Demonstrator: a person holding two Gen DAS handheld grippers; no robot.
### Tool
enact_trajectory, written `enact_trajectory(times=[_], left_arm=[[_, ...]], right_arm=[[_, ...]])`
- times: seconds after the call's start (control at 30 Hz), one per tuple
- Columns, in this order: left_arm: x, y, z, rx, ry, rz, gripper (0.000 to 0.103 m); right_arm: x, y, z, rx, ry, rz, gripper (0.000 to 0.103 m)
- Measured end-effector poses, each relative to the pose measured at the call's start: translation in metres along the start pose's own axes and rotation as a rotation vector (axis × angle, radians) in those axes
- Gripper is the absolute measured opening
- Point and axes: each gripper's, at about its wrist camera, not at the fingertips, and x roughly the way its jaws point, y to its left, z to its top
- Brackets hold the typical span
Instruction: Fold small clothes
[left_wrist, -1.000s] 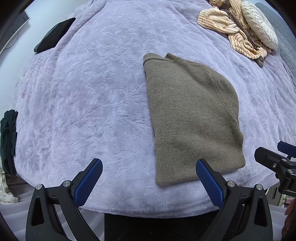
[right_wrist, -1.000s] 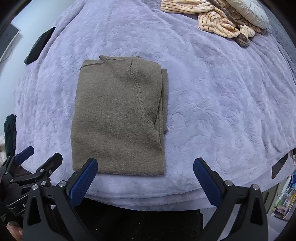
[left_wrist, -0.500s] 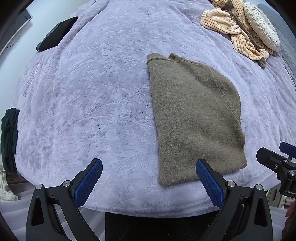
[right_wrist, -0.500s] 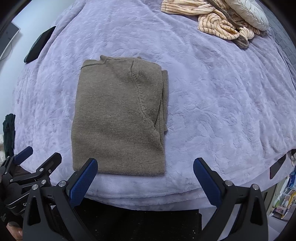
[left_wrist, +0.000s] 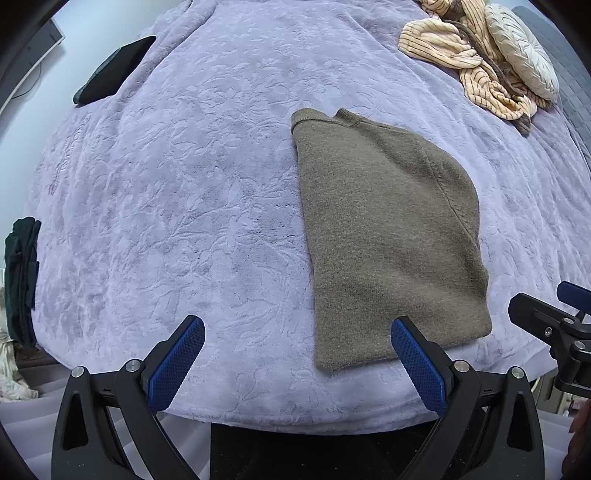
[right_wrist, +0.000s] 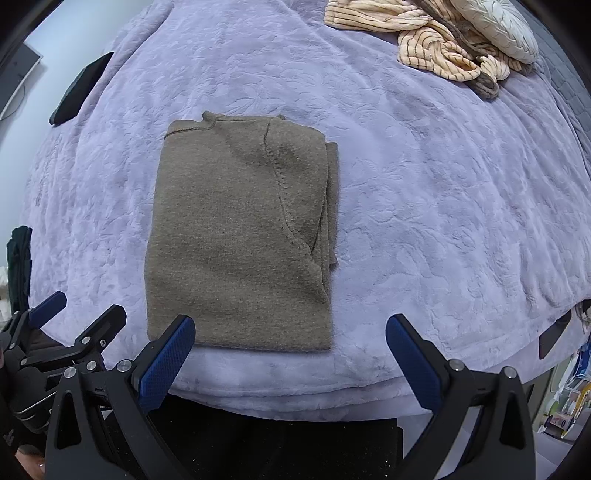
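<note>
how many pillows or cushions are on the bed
1: a round cream cushion at the far right corner of the lavender blanket, resting against the striped peach garment. More may lie beyond the frame edge.

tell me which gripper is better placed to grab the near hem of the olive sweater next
Left, marginally: left gripper has one fingertip at the olive sweater hem. Right gripper, also open, does too.
</note>
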Motion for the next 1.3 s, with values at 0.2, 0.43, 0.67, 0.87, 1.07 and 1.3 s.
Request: enact_trajectory(times=[0.2, 0.43, 0.67, 0.87, 1.07, 1.3], left_arm=[[-0.0001, -0.0023, -0.0011, 0.001, 0.002, 0.008, 0.101], [0.0003, -0.0055, -0.0022, 0.006, 0.006, 0.015, 0.101], [0.0022, -0.0073, -0.0029, 0.018, 0.011, 0.023, 0.101], [0.0028, -0.0076, -0.0019, 0.016, 0.014, 0.024, 0.101], [0.0039, -0.0072, -0.0009, 0.014, 0.017, 0.022, 0.101], [0.0043, -0.0094, -0.0014, 0.017, 0.008, 0.02, 0.101]], right_arm=[[0.0001, -0.0005, 0.0006, -0.001, 0.0, 0.002, 0.103], [0.0014, -0.003, -0.0004, 0.005, 0.001, 0.009, 0.103], [0.0024, -0.003, -0.0023, 0.007, 0.0, 0.007, 0.103], [0.0033, -0.0027, -0.0021, 0.007, 0.0, 0.008, 0.103], [0.005, -0.0014, 0.001, -0.002, 0.006, 0.012, 0.103], [0.007, -0.0011, 0.0022, -0.004, 0.011, 0.012, 0.103]])
